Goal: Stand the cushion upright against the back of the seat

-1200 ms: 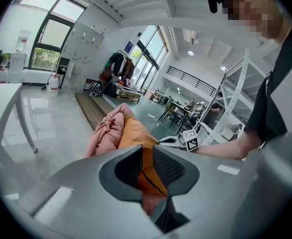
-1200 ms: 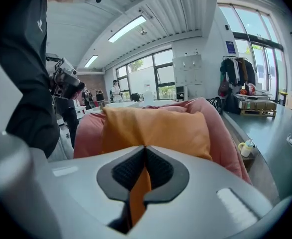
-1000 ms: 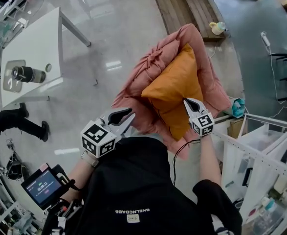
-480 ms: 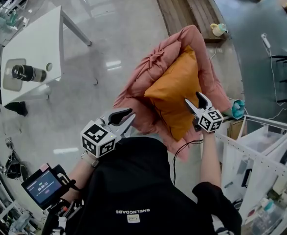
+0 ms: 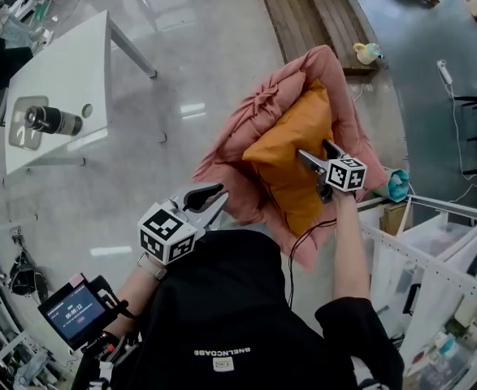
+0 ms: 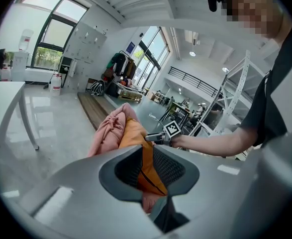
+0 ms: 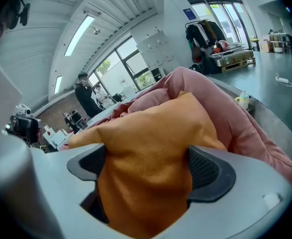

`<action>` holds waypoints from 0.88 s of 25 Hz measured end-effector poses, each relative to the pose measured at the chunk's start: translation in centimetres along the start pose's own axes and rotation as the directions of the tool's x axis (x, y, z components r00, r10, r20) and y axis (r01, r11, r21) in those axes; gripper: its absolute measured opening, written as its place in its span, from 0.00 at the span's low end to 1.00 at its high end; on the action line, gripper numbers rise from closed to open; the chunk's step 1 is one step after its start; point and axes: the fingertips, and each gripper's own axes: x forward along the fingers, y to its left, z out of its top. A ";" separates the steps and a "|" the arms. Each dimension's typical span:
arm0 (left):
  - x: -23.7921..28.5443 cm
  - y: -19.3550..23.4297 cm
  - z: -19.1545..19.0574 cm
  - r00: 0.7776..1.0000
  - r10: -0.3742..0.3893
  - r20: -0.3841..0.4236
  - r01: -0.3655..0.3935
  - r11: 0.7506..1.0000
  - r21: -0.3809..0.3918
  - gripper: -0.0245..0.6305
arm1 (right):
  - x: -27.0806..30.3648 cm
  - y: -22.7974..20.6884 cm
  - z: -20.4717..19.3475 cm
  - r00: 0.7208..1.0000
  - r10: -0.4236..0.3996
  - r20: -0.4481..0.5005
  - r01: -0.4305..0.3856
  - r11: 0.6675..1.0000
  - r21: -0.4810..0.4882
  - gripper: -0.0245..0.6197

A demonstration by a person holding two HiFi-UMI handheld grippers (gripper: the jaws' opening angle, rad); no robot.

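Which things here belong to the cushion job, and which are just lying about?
In the job: orange cushion, pink seat, right gripper (jaws opening, cushion between them).
Lying about: white table, dark bottle on it, wooden platform, power strip on the floor.

The cushion (image 5: 291,169) is plain orange, and the seat (image 5: 258,112) is dusty pink all over. The left tool (image 5: 222,195) is grey with black, finely ribbed pads (image 6: 171,166), and its cube (image 5: 166,234) bears black-and-white square markers. The floor (image 5: 197,47) is glossy pale grey, the tabletop (image 5: 59,71) white, and the person's shirt (image 5: 222,299) black with small white lettering.
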 end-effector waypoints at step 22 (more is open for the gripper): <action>0.2 -0.9 -0.2 0.999 -0.034 -0.005 0.034 0.999 0.013 0.16 | -7.0 -0.3 1.2 0.976 -0.142 0.164 0.146 0.989 -0.013 0.18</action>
